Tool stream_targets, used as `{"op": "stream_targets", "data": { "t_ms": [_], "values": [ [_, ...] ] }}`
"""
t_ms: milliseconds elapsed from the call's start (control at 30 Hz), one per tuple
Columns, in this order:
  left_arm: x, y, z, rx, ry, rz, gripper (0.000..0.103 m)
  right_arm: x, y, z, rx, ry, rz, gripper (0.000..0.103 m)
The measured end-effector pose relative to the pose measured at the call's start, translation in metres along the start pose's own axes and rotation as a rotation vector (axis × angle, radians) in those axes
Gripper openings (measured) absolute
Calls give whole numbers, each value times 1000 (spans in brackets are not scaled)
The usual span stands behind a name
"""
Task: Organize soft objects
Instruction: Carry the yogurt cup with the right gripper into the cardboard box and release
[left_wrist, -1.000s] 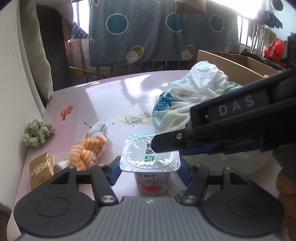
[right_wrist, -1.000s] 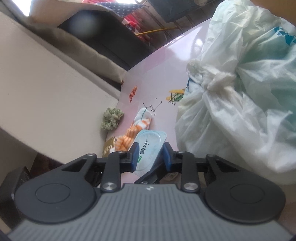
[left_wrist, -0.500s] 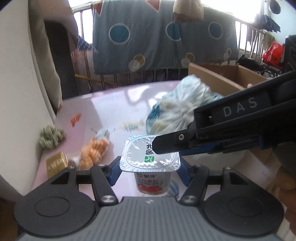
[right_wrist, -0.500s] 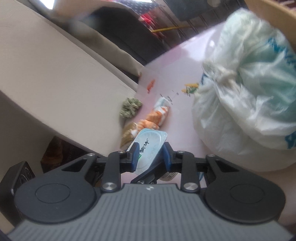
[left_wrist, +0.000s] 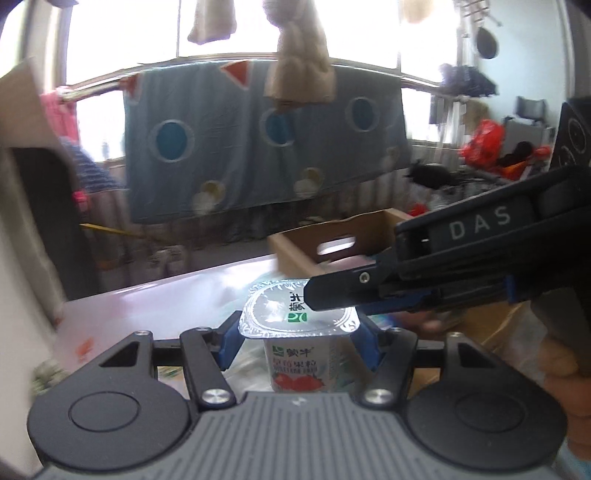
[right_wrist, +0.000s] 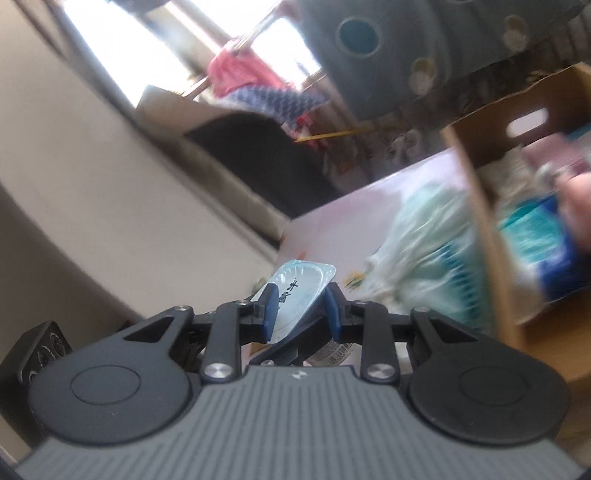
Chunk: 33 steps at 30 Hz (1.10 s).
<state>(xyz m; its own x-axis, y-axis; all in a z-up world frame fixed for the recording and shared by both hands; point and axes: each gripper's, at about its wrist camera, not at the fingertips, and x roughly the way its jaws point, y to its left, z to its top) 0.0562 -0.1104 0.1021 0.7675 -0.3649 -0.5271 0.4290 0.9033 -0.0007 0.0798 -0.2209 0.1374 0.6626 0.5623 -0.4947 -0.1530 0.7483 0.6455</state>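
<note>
A yogurt cup with a foil lid and a strawberry label hangs in the air above the pink table. My left gripper is shut on its two sides below the lid rim. From the right, my right gripper reaches in and clamps the same cup, one finger lying across the lid. In the right wrist view the cup's lid sits tilted between the blue pads of the right gripper. A hand holds the right gripper's handle.
An open cardboard box with a hand slot stands at the table's far right; blue and teal packs lie inside. A crumpled pale plastic bag lies against its wall. A spotted blue cloth hangs on a rail behind.
Both grippers have risen together with the yogurt cup still held. The striped socks, scrunchie and gold packet have dropped out of view, and the cardboard box now lies ahead.
</note>
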Motion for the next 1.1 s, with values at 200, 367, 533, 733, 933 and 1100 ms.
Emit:
{"op": "stream_targets", "data": {
  "t_ms": [200, 367, 533, 733, 933, 1100],
  "values": [
    [52, -52, 36, 14, 96, -164, 63, -56, -64, 35, 112, -18, -73, 28],
    [113, -84, 39, 17, 276, -226, 63, -63, -134, 43, 238, 57, -95, 29],
    [159, -92, 24, 3, 441, -221, 63, -34, -188, 40, 353, 184, -78, 29],
    [178, -87, 13, -30, 520, -247, 61, 9, -221, 42, 378, 353, -132, 34],
    [161, -90, 18, 0, 481, -240, 61, 17, -230, 45, 364, 390, -184, 34],
    [133, -80, 23, 17, 416, -213, 61, 11, -234, 47, 374, 356, -202, 36]
  ]
}}
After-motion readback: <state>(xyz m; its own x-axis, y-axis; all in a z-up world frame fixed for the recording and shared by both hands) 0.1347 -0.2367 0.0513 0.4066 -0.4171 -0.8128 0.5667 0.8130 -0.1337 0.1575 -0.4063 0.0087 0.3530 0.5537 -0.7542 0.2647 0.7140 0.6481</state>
